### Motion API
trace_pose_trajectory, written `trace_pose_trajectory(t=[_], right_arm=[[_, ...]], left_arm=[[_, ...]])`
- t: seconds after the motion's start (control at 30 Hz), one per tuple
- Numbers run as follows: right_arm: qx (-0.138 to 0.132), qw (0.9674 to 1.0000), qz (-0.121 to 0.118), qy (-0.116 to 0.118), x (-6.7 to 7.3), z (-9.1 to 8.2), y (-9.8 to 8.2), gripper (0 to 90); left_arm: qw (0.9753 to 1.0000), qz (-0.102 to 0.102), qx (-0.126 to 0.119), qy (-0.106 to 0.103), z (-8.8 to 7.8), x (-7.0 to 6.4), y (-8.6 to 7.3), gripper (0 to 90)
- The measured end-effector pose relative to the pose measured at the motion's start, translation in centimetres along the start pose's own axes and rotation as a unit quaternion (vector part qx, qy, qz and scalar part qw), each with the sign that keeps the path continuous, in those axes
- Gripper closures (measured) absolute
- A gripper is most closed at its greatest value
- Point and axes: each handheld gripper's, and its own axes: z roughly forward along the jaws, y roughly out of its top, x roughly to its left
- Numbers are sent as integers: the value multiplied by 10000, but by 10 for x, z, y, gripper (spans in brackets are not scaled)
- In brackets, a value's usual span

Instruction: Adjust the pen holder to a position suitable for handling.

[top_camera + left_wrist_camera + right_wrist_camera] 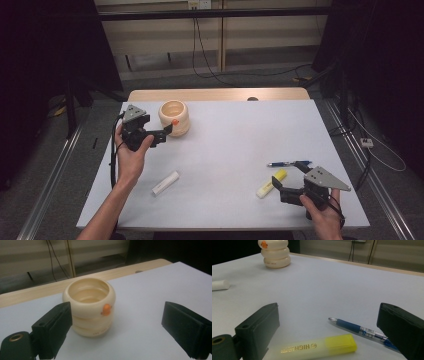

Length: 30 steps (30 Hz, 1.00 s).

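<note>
Work looks barely begun. Nothing is held: the left gripper (pixel 115 322) hangs with jaws spread just before the cream ribbed ceramic pot with an orange knob (pixel 89 306), which stands near the far left corner of the white table (pixel 225 145). The right gripper (pixel 332 340), jaws also spread, hovers over the yellow plastic highlighter (pixel 319 346) near the right front edge, beside a blue ballpoint pen (pixel 359 330). A white stick (pixel 165 183) lies near the front left. Cables trail across the grey floor (pixel 210 75) beyond.

Cream holder (pixel 88 308) (orange knob), yellow highlighter (pixel 318 347)
</note>
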Motion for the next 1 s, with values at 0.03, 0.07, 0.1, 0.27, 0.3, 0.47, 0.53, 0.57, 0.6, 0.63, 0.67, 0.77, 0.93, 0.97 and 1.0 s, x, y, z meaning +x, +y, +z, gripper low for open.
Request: trace_pose_trajectory(t=[0.03,0.07,0.1,0.27,0.3,0.47,0.53,0.57,0.6,0.63,0.67,0.77,0.93,0.97,1.0], right_arm=[[7,10000,0,1,0,0,0,38],[10,10000,-4,0,0,0,0,38],[9,10000,-7,-2,0,0,0,38],[28,10000,-32,-5,0,0,0,38],[28,10000,-33,-4,0,-1,0,38],[50,10000,-35,1,0,0,-1,37],[48,10000,-43,-3,0,1,-1,37],[47,10000,-43,-4,1,1,0,37],[49,10000,-40,-1,1,1,0,37],[51,10000,-44,-3,1,0,0,37],[51,10000,-43,1,1,0,0,37],[56,10000,-50,9,0,0,-1,37],[52,10000,-65,25,1,0,-1,37],[51,10000,-62,27,1,1,-1,37],[57,10000,-60,25,1,1,-1,37]], left_arm=[[10000,29,89,34,4,1,3,96],[9998,91,183,74,7,2,6,91],[9997,106,188,104,11,4,9,84],[9995,-112,297,54,29,14,16,84],[9993,-185,336,46,32,17,16,83],[9987,-335,301,233,45,28,23,82],[9987,-377,265,215,50,33,28,80],[9987,-386,252,222,52,35,30,83],[9985,-402,274,245,54,37,32,89],[9983,-469,273,224,56,38,34,91],[9982,-504,258,174,57,40,36,94],[9980,-547,201,238,61,43,39,103],[9975,-507,333,360,71,52,40,111],[9978,-473,290,350,72,53,40,114],[9982,-383,285,365,74,54,40,111]])
